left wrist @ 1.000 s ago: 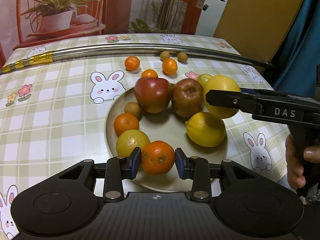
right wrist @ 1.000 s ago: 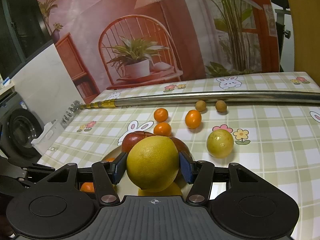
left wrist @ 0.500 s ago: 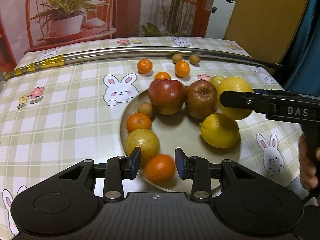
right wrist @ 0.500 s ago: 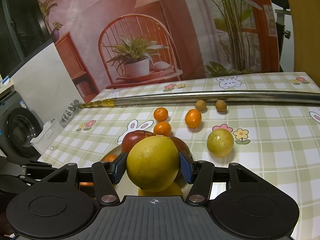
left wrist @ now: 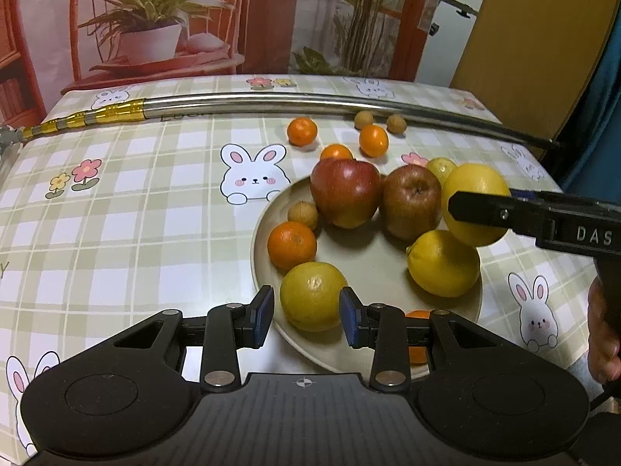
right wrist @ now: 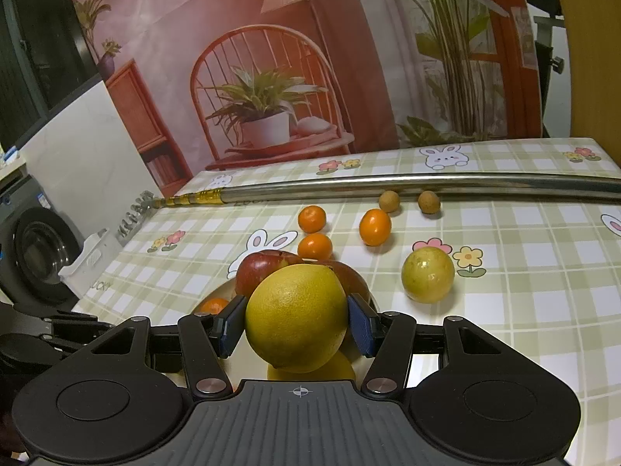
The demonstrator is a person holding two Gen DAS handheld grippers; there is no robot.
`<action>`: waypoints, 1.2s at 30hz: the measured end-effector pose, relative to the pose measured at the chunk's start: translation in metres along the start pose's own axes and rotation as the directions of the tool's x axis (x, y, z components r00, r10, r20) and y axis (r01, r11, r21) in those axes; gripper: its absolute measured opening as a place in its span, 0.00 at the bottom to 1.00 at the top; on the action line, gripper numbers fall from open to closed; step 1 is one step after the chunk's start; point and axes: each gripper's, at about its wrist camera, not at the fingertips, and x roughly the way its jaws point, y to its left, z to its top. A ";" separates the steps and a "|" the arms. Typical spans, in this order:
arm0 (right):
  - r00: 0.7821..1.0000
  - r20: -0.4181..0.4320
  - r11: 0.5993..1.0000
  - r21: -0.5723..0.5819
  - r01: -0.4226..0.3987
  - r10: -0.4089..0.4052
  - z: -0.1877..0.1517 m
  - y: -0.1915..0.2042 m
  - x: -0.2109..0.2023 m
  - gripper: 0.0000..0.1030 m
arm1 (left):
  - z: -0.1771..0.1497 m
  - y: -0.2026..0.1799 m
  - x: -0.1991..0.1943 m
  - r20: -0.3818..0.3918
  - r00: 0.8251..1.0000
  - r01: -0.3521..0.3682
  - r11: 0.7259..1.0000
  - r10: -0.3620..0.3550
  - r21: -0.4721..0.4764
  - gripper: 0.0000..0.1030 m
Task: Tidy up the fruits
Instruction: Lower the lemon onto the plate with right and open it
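Note:
My left gripper [left wrist: 306,318] hangs open over the near rim of the beige plate [left wrist: 361,256]. A yellow-orange citrus [left wrist: 312,295] lies on the plate and shows between the blue pads, apart from them. A tangerine [left wrist: 417,334] lies on the plate behind the right-hand finger. My right gripper [right wrist: 297,324] is shut on a large yellow citrus [right wrist: 297,316] and holds it above the plate's far right side, as the left wrist view shows [left wrist: 475,186]. On the plate rest two red apples [left wrist: 345,192], a lemon [left wrist: 442,264], another tangerine [left wrist: 292,244] and a longan [left wrist: 302,211].
Loose on the checked cloth beyond the plate lie three small oranges [left wrist: 302,131], two longans [left wrist: 364,119] and a yellow-green fruit [right wrist: 427,275]. A long metal pole [left wrist: 271,99] crosses the table's far side. A person's hand [left wrist: 601,334] grips the right tool's handle.
The tangerine that stood between my left pads has dropped onto the plate's near rim. My left gripper has shifted left and now frames the yellow-orange citrus. The right gripper has kept still.

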 end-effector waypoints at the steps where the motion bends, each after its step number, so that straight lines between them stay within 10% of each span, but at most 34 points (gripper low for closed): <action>1: 1.000 0.000 1.000 -0.002 -0.001 0.001 0.000 0.001 0.000 0.50 | 0.000 0.001 -0.001 0.003 1.000 0.001 1.000 -0.001 -0.004 0.38; 36: 0.977 -0.215 0.988 -0.147 -0.038 0.006 -0.001 0.062 0.073 0.50 | -0.008 0.041 -0.018 0.119 0.993 0.009 0.985 0.012 -0.171 0.38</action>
